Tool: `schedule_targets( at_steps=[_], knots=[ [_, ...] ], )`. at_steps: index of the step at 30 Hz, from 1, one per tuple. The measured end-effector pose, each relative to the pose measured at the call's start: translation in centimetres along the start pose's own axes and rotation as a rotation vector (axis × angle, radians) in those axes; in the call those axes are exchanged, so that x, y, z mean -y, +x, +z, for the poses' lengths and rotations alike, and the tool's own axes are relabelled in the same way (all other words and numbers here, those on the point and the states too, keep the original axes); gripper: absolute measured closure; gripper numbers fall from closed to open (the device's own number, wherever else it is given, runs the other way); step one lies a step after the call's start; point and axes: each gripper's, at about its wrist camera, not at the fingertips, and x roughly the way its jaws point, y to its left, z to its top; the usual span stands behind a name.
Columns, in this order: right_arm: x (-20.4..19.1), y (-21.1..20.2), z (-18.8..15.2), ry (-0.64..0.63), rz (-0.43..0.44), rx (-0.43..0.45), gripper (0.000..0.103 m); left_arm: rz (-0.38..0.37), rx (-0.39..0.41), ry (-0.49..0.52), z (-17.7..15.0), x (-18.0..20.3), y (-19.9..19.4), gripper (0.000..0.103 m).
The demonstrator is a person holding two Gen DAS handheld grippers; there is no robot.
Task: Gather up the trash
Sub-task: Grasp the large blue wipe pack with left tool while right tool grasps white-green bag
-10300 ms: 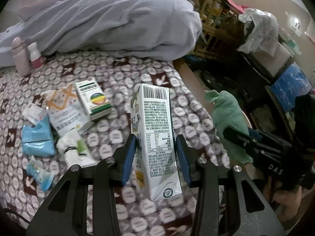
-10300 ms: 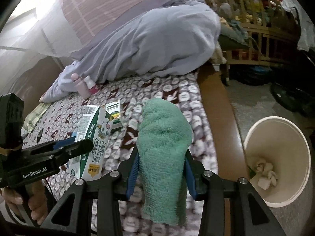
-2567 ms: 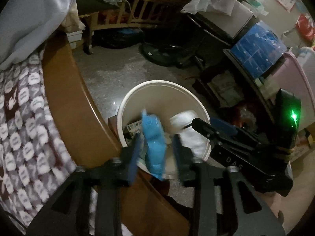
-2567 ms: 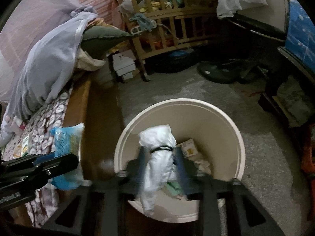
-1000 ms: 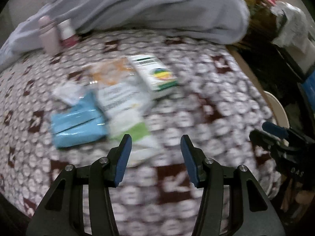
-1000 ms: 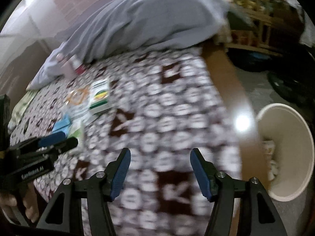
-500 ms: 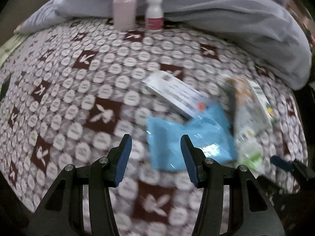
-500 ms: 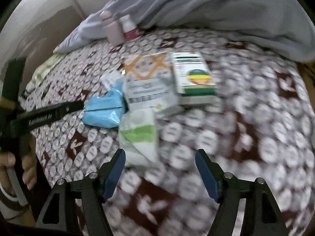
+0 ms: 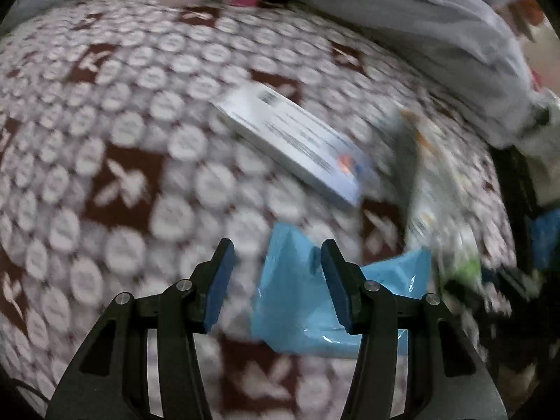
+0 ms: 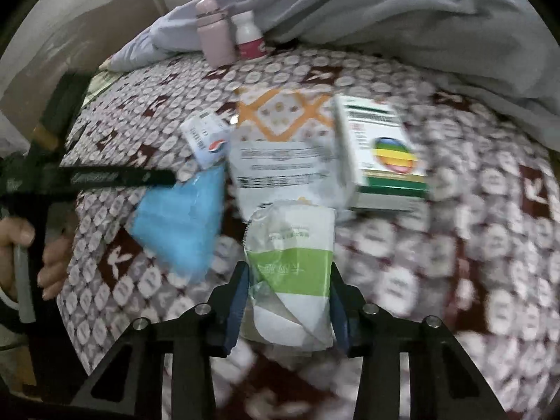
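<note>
Right claw (image 10: 287, 302) jaws, just been closing, now pinching crinkly green-and-white plastic packet (image 10: 292, 255) on bed; grip to be firmed before lift. Left claw (image 9: 273, 281) spread w/ blue plastic pouch (image 9: 297, 301) between pads, untouched.

On the patterned bedspread (image 10: 490, 231): two bottles, one pink (image 10: 213, 33) and one white with a red label (image 10: 249, 36). Two boxes, one rainbow-marked (image 10: 381, 154) and one small white (image 10: 206, 136). Three packets: blue (image 10: 182, 220), green-and-white (image 10: 294, 262), orange-patterned (image 10: 280, 140).
</note>
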Motion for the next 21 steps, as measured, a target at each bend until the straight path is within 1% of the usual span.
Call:
schedule_targets(
  at_steps=[2, 6, 12, 16, 19, 21],
  knots=[
    [1.0, -1.0, -0.6, 0.011, -0.016, 0.0, 0.062, -0.031, 0.007, 0.029, -1.1, 0.7, -1.3, 0.053],
    [2.8, -2.4, -1.9, 0.048, -0.031, -0.002, 0.062, -0.046, 0.025, 0.069, -2.0, 1.2, -3.2, 0.053],
    [3.5, -2.7, -2.9, 0.08, -0.029, -0.002, 0.062, -0.041, 0.028, 0.048, -2.8, 0.6, -3.7, 0.053],
    [3.3, -3.2, -3.1, 0.084, -0.024, 0.014, 0.062, -0.05, 0.079, 0.029, -2.4, 0.1, -4.9, 0.053],
    [3.6, -3.6, -3.1, 0.089, -0.025, 0.017, 0.062, -0.053, 0.096, 0.034, -1.9, 0.2, -5.3, 0.049],
    [3.7, -3.7, -3.2, 0.096, -0.021, 0.018, 0.062, -0.066, 0.083, 0.043, -2.0, 0.6, -5.0, 0.048]
  ],
)
